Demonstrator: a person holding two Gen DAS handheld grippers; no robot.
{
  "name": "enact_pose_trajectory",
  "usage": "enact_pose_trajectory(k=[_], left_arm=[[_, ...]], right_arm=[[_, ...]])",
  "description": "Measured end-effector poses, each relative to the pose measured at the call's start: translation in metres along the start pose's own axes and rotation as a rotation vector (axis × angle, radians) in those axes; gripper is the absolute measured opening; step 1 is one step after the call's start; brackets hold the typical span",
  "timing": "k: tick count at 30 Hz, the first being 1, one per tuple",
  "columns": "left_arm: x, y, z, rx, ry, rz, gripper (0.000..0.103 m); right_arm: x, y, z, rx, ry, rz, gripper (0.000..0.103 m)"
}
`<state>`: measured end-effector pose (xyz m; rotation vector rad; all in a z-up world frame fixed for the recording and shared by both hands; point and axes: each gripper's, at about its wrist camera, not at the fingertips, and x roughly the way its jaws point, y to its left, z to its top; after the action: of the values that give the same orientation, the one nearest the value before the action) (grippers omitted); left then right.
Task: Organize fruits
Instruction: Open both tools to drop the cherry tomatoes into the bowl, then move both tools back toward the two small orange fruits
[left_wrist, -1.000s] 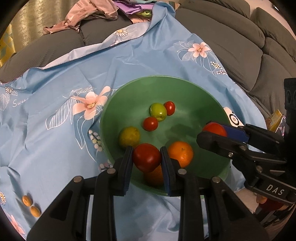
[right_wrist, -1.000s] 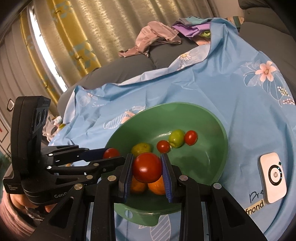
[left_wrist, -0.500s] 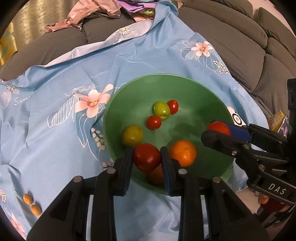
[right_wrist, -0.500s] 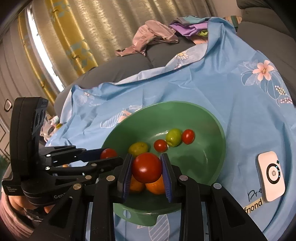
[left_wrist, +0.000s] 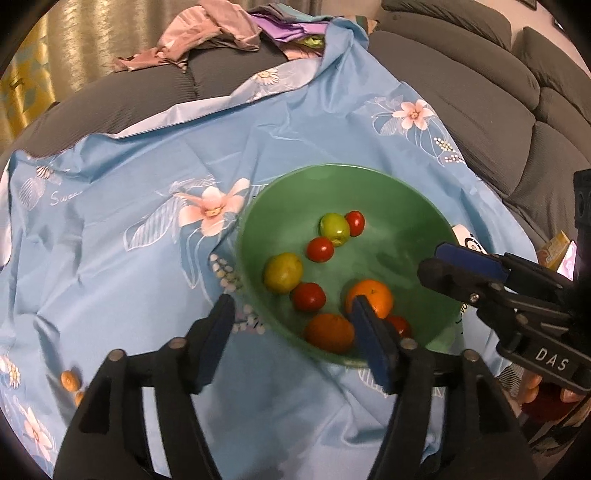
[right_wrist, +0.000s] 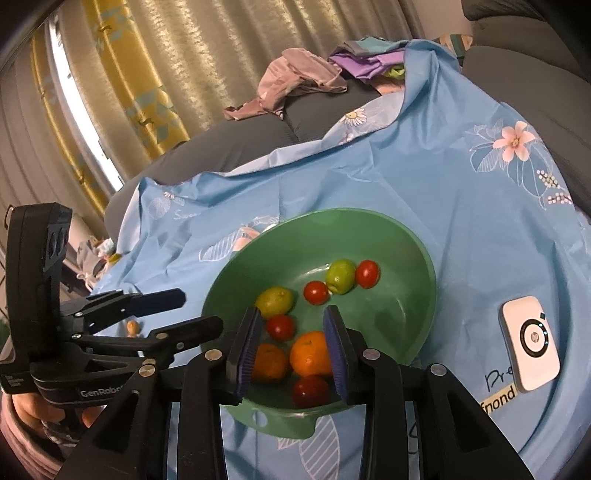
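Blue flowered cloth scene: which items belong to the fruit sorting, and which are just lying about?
Job: round green plastic bowl; red tomatoes; orange mandarins; yellow-green fruits.
Lying about: white rounded HP device; crumpled pink and purple clothes; grey ribbed sofa.

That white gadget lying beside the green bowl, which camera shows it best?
The right wrist view: the white gadget lies fully visible on the blue cloth, round logo showing. In the left wrist view only a sliver peeks out behind the bowl rim.
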<state>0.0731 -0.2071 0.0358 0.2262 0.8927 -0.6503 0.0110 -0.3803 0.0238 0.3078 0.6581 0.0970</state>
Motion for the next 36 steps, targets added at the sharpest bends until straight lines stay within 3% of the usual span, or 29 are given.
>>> enact_pose_trajectory(k=[7, 24, 36], left_arm=[[-0.024, 0.023, -0.030, -0.085, 0.006, 0.032, 0.079], [-0.104, 0.100, -0.128, -0.346, -0.027, 0.119, 0.083], [-0.110, 0.126, -0.160, -0.420, -0.008, 0.167, 0.084]], right_arm=[[-0.010, 0.016, -0.006, -0.030, 0.004, 0.017, 0.035], [-0.016, 0.072, -0.019, -0.143, 0.046, 0.094, 0.035], [0.007, 0.111, -0.030, -0.221, 0.123, 0.148, 0.035]])
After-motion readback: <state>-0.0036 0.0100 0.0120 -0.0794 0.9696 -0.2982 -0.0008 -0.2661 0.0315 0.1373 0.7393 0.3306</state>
